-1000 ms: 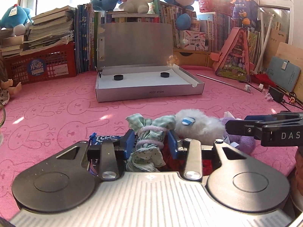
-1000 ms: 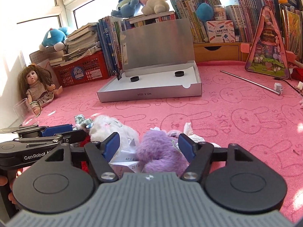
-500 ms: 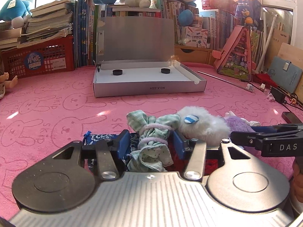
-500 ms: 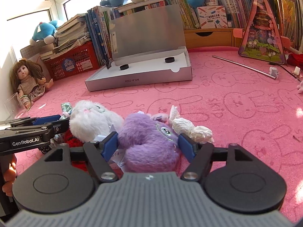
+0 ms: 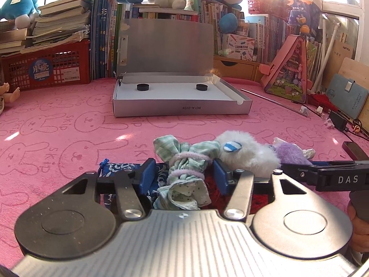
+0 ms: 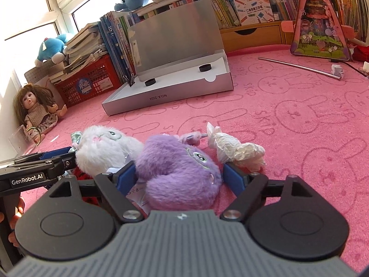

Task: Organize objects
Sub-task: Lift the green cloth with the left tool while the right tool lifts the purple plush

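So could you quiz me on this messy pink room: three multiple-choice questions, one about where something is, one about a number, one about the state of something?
1. Where does the purple plush toy lie?
A. inside the grey box
B. between the right gripper's fingers on the pink mat
C. on the bookshelf

2. How many black discs sit in the grey box?
A. one
B. two
C. four

3. What state is the grey box's lid in?
A. raised upright
B. shut flat
C. taken off and lying on the mat

Answers: 1 B, the blue pads flank the toy on both sides. 2 B, one disc near each end of the tray. 3 A, the lid stands up behind the tray.
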Action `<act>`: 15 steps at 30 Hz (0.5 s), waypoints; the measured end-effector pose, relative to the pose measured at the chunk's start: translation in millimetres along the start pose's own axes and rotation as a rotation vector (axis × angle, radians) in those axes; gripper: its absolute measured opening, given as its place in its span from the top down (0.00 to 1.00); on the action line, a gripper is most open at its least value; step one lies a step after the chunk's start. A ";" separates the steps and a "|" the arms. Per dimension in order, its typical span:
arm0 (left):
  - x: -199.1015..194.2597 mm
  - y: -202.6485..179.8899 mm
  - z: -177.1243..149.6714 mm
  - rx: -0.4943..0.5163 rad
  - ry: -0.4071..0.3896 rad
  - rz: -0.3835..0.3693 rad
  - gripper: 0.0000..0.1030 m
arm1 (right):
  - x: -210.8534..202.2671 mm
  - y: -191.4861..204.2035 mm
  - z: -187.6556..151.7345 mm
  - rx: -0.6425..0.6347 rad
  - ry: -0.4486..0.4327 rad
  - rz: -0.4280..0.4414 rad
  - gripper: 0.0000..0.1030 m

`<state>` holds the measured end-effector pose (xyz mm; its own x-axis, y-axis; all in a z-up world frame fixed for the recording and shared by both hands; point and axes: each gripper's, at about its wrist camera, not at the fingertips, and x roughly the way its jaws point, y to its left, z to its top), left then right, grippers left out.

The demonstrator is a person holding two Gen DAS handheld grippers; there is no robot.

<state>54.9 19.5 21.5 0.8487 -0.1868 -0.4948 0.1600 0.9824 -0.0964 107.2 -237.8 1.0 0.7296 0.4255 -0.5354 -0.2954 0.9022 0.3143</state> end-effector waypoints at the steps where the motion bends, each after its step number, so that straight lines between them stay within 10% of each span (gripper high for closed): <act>1: -1.2 -0.7 0.1 -0.003 -0.001 -0.009 0.54 | 0.3 0.0 -0.3 0.000 0.000 0.000 0.15; 15: -17.3 -4.6 13.5 -0.028 -0.024 -0.012 0.59 | -10.4 3.2 8.7 0.029 -0.009 0.019 0.37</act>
<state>46.3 18.3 42.2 0.8586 -0.1977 -0.4730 0.1558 0.9796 -0.1266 104.0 -239.9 14.4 0.7297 0.4421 -0.5217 -0.2914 0.8912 0.3476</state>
